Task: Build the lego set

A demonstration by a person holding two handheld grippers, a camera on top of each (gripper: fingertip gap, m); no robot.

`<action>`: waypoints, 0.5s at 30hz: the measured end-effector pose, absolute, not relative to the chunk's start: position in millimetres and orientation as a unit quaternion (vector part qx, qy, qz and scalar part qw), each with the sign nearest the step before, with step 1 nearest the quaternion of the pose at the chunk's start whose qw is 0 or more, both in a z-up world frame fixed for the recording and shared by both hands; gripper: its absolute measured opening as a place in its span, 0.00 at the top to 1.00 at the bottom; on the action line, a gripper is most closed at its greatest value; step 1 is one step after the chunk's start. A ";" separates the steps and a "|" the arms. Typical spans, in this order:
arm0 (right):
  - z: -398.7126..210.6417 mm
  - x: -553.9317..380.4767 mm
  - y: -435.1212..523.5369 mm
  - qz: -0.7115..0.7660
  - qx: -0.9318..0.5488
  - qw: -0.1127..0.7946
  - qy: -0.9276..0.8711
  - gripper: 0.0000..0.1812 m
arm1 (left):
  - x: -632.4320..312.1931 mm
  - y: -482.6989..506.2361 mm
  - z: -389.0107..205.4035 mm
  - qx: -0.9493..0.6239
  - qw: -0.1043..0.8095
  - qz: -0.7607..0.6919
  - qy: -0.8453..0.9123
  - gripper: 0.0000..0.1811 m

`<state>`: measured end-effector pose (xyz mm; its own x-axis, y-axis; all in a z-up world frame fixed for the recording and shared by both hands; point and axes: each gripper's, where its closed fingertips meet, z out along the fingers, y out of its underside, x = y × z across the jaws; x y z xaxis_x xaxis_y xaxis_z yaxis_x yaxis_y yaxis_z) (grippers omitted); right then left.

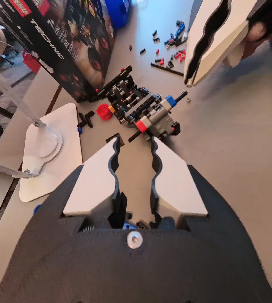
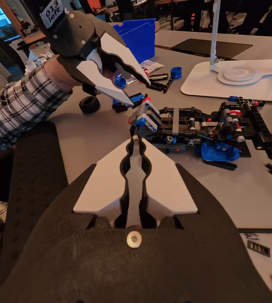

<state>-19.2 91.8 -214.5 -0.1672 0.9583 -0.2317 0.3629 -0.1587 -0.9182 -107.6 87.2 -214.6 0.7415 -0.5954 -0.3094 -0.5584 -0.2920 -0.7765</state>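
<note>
While our right tool (image 2: 136,139) clamps a small grey bushing (image 2: 136,138) at the black axle's (image 2: 135,130) tip, the lego chassis (image 2: 197,129) lies on the tabletop (image 2: 197,196); beyond, our left tool (image 2: 141,94) hovers with fingers apart.

Grey table (image 2: 213,196), lego chassis (image 2: 197,129), perhaps tyre (image 2: 89,104)

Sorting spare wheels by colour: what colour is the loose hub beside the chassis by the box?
Red hub, seen best in the left wrist view.

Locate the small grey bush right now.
In the right wrist view, the small grey bush sits pinched in the right gripper, just before the chassis's black axle.
</note>
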 end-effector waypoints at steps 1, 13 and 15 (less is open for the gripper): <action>-215.2 -19.8 91.6 0.500 -0.574 0.299 -0.576 0.97 | -107.1 89.1 -216.2 -0.803 0.469 -0.027 0.368 0.80; -216.4 -20.1 93.8 0.509 -0.585 0.295 -0.558 0.98 | -87.1 95.2 -227.0 -0.800 0.465 -0.101 0.366 0.90; -216.2 -19.9 94.7 0.512 -0.586 0.294 -0.555 0.98 | -86.3 95.9 -227.7 -0.802 0.469 -0.100 0.356 0.91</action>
